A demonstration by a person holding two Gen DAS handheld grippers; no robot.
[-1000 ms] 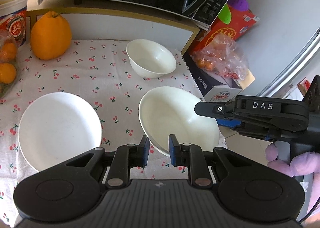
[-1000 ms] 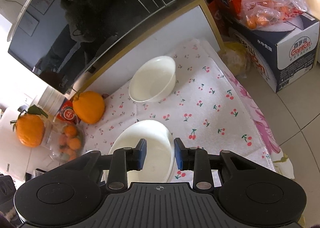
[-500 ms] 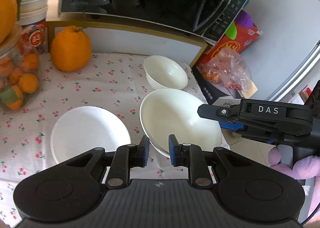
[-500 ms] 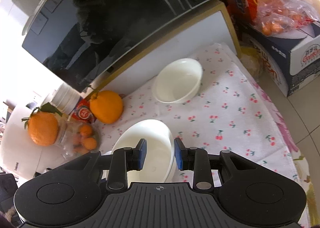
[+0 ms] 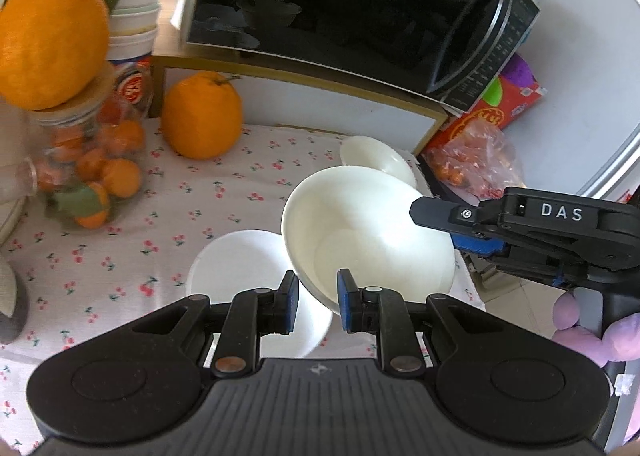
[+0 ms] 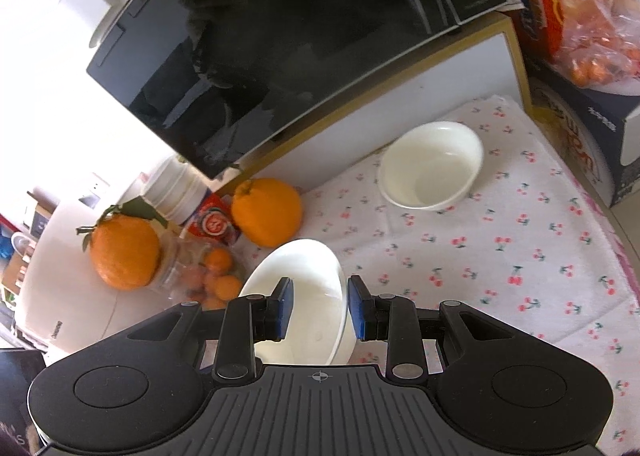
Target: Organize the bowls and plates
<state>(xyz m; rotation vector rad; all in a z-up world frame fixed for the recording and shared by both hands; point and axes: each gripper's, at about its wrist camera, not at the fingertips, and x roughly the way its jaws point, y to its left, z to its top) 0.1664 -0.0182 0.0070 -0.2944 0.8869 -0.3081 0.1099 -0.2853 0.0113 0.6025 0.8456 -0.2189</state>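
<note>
**Black tongs, blue pads, a flash of lilac**

The left tongs are showing a matt black body, ribbed across the middle and carrying a small crosshair mark. Two round raised discs are sitting on its broad shoulders, and brassy pivot pins are glinting on the linkage arms. Blue pads are lining the inner faces of the fingers. The right tongs are wearing the same build: ribbed black plate, crosshair, blue pads. Seen side-on from the left camera, that tool is displaying white "DAS" lettering, a silver screw near the tip, and a fuzzy lilac glove is wrapping its handle.
</note>
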